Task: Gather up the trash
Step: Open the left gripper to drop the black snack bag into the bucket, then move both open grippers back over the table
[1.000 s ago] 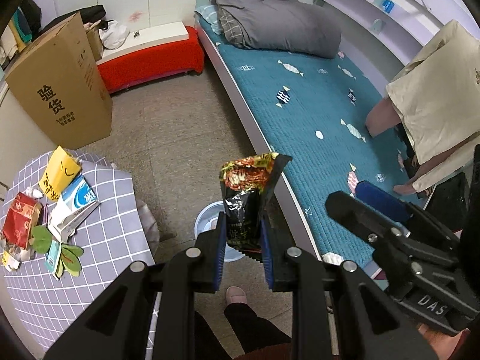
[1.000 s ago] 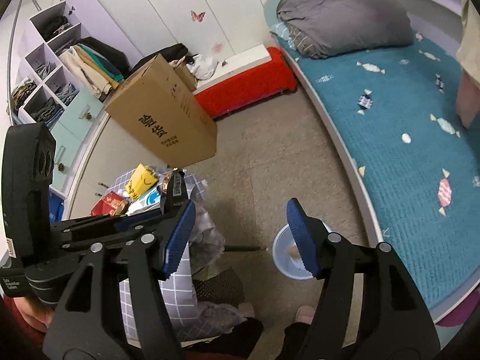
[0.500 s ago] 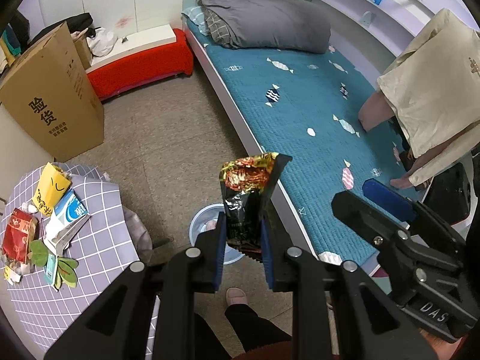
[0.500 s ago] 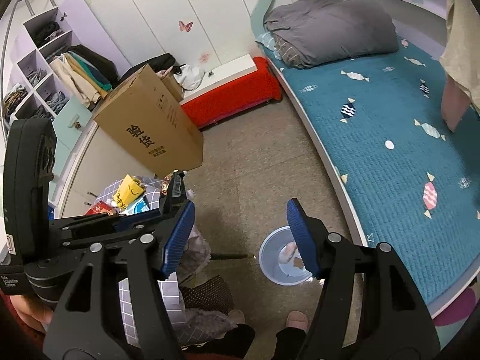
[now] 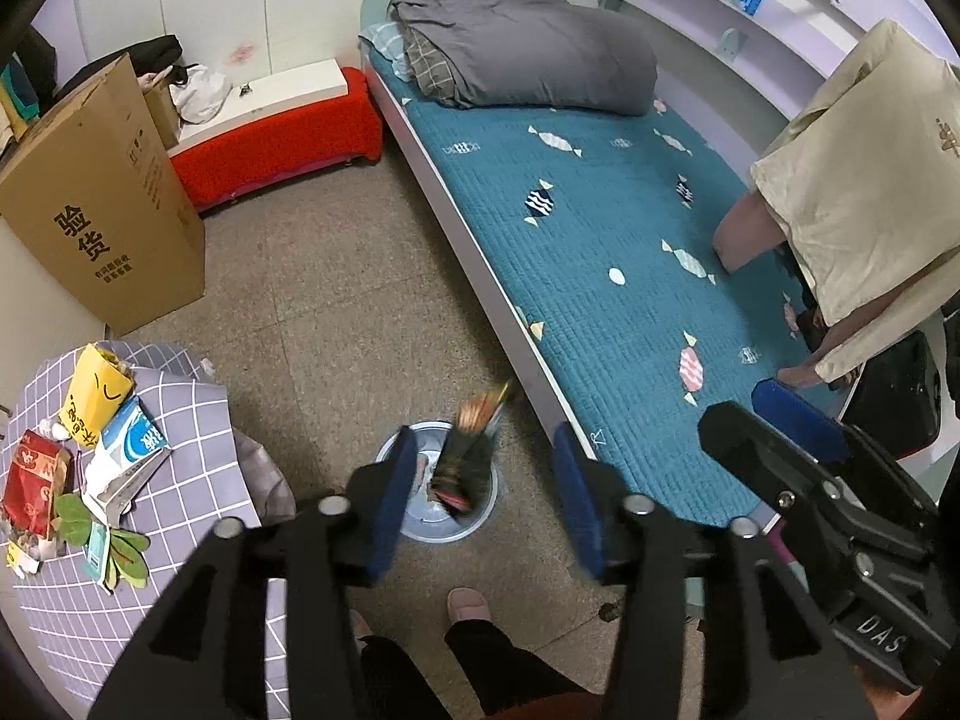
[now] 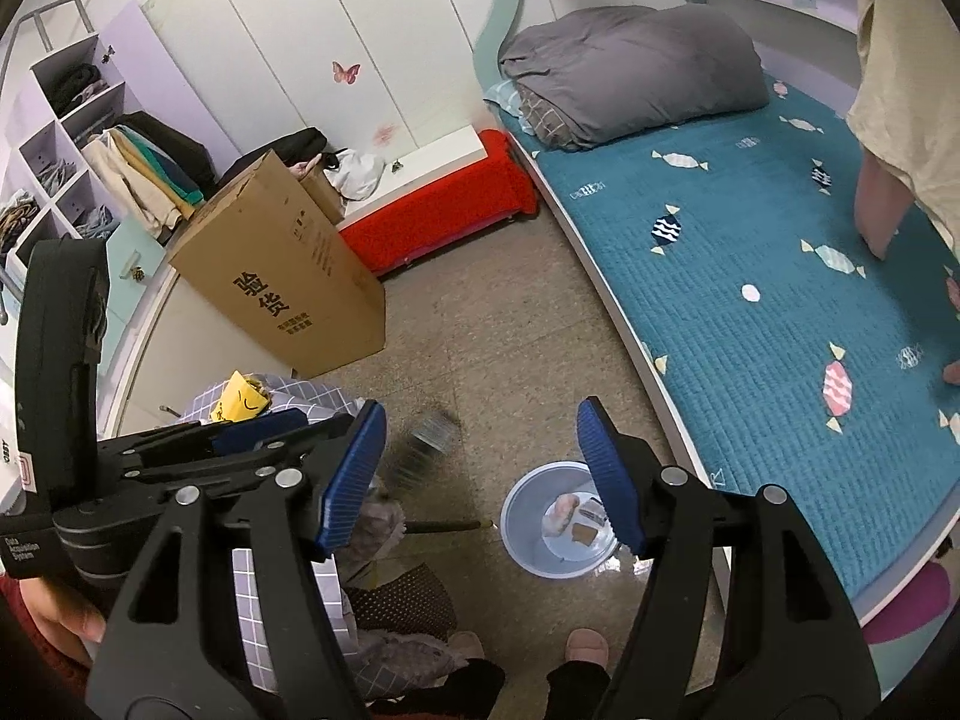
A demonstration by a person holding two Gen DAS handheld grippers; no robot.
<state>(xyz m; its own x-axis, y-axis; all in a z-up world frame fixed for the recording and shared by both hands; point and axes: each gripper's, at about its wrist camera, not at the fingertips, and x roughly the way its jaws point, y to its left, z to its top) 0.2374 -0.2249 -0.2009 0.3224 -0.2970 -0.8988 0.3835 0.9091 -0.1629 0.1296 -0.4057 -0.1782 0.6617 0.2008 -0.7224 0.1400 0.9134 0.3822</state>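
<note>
Left-wrist view, lower left of frame: your bench (image 5: 180,468), under a checked grey cloth, carries the uncollected litter. A yellow packet (image 5: 96,396) lies at the far edge, a blue-and-white carton (image 5: 129,438) touches it on the near side, and a red packet (image 5: 30,480) sits at the frame's left margin with green leaf-shaped scraps (image 5: 123,558) below it. These lie loose and flat, within reach of your left side, which I judge is why the bench serves as the pick-up station.

Centre of the same frame: your left claw (image 5: 486,498) is opening, its blue pads well apart. The dark snack wrapper (image 5: 471,456) is between them but touches neither pad; it is blurred, tilted and appears to be falling. It sits directly in line with the blue bin (image 5: 480,516) on the floor beside the bed (image 5: 600,276). You hold the claw steeply downward above the bin, so a released piece should land inside, not on the floor.

Right of that frame: your right claw (image 5: 798,414) shows from the side, beside the bed edge.

Right-wrist view: the right claw (image 6: 480,468) stands apart with nothing between its pads. The wrapper appears as a grey blur at centre left, near the left pad. The bin at lower centre already holds a few scraps. Kept clear of the drop line, this claw is free for the next piece. Most of the litter remains on the bench, so I judge the task is at an early stage.
</note>
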